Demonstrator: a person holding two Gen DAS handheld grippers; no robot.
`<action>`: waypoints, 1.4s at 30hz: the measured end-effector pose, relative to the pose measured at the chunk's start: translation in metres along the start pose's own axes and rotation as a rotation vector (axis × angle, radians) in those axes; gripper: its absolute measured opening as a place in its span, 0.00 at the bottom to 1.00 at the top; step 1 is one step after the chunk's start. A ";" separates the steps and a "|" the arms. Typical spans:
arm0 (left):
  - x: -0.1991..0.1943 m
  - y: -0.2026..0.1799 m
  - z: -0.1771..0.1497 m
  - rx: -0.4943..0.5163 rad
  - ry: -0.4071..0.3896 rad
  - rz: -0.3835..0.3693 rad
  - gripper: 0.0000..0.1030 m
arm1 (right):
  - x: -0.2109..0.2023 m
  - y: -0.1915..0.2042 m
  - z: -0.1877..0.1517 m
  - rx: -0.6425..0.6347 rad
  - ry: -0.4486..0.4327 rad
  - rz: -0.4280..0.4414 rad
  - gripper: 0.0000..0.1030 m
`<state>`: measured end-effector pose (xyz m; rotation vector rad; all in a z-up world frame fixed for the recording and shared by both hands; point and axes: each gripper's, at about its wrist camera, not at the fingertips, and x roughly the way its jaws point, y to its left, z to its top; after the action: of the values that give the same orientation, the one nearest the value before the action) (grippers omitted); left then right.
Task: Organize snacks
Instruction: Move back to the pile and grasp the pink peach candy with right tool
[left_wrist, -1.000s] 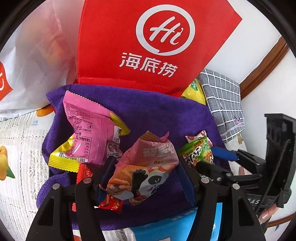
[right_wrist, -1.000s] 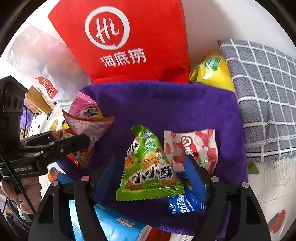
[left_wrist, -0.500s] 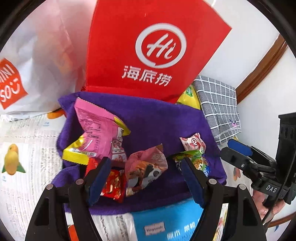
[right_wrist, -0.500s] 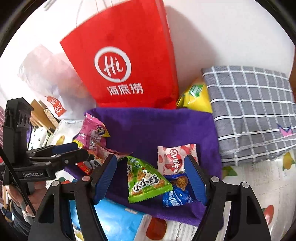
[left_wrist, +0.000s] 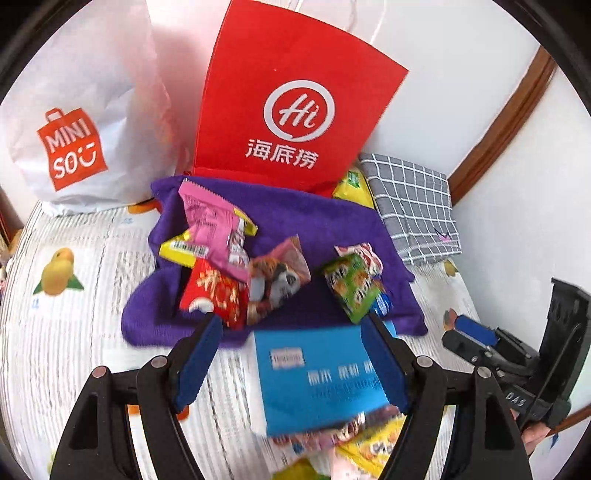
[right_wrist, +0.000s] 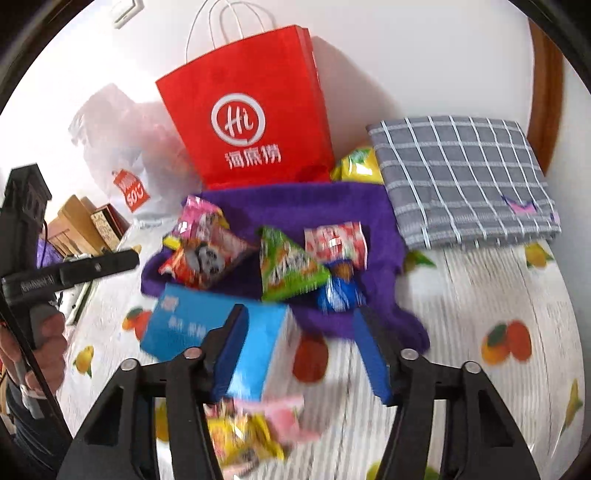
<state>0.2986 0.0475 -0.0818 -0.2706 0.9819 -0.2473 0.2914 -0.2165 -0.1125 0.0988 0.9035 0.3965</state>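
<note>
Both claws hang empty above the fruit-print cloth (left_wrist: 74, 332): the left claw (left_wrist: 291, 362) gapes wide, the right claw (right_wrist: 301, 350) is closing on nothing. The snack packets (left_wrist: 277, 277) lie scattered on the purple towel (left_wrist: 314, 221), before the red paper bag (left_wrist: 288, 110). A blue box (left_wrist: 317, 380) sits just beside the towel's near edge.

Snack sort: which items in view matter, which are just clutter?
Job:
green triangle snack
panda packet
pink packet
red packet
purple towel
blue box

Lying about:
red bag
Miniso bag
checked cloth
</note>
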 end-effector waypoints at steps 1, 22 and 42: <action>-0.003 -0.001 -0.005 -0.001 0.002 0.000 0.74 | -0.002 -0.001 -0.008 0.006 0.005 -0.001 0.54; -0.022 0.019 -0.079 -0.040 0.058 -0.005 0.74 | 0.024 0.008 -0.091 -0.015 0.112 -0.010 0.53; -0.024 0.035 -0.093 -0.069 0.068 -0.026 0.74 | 0.029 0.013 -0.093 -0.066 0.104 -0.018 0.34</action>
<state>0.2104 0.0776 -0.1242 -0.3403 1.0556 -0.2479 0.2310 -0.2010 -0.1886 0.0093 0.9920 0.4174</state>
